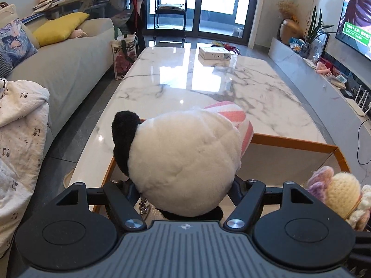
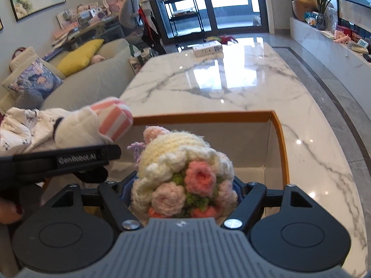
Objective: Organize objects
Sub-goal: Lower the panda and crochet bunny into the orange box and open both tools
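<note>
My left gripper (image 1: pixel 185 192) is shut on a white and black plush toy (image 1: pixel 183 159) with a pink-striped part, held over the left end of an orange-rimmed cardboard box (image 1: pixel 294 141). My right gripper (image 2: pixel 183 192) is shut on a crocheted doll (image 2: pixel 185 173) with cream yarn and pink flowers, held over the same box (image 2: pixel 281 139). The doll shows at the right edge of the left wrist view (image 1: pixel 343 192). The plush toy and left gripper show at left in the right wrist view (image 2: pixel 92 125). Both grippers' fingertips are hidden behind the toys.
The box sits at the near end of a long marble table (image 1: pixel 208 81). A white flat carton (image 1: pixel 215 52) lies at the table's far end. A grey sofa (image 1: pixel 65 64) with cushions runs along the left; a TV console (image 1: pixel 313 78) runs along the right.
</note>
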Demonstrator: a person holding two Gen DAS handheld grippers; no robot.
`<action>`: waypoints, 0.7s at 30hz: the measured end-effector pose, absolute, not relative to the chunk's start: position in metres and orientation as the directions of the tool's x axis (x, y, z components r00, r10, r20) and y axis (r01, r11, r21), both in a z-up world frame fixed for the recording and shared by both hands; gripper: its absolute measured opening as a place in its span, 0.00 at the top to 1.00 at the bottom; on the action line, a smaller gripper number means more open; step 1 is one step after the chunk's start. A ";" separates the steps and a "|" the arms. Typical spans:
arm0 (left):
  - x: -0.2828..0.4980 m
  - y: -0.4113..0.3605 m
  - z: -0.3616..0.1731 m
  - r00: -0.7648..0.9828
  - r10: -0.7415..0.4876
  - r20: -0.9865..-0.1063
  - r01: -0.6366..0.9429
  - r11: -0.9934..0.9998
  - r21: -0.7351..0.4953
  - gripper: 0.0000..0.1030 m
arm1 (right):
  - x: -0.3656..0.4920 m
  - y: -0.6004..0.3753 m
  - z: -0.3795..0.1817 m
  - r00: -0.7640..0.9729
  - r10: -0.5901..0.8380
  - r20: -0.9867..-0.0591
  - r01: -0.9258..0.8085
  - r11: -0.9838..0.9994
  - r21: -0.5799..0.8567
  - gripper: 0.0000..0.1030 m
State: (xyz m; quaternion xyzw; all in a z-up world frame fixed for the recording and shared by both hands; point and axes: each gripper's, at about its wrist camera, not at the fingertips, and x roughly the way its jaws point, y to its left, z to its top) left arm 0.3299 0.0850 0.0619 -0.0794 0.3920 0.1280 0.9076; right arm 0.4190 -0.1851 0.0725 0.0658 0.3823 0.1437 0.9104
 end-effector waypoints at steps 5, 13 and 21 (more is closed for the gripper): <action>0.336 0.081 0.058 0.623 0.176 -0.762 -0.298 0.954 -0.023 0.19 | 0.419 -0.179 0.066 0.644 0.299 -0.704 -0.209 0.954 0.214 0.25; 0.340 0.080 0.050 0.569 0.218 -0.793 -0.306 0.951 0.041 0.19 | 0.419 -0.177 0.062 0.622 0.280 -0.731 -0.197 0.960 0.200 0.25; 0.342 0.073 0.047 0.541 0.229 -0.809 -0.277 0.957 0.086 0.19 | 0.415 -0.172 0.062 0.611 0.247 -0.752 -0.201 0.967 0.154 0.25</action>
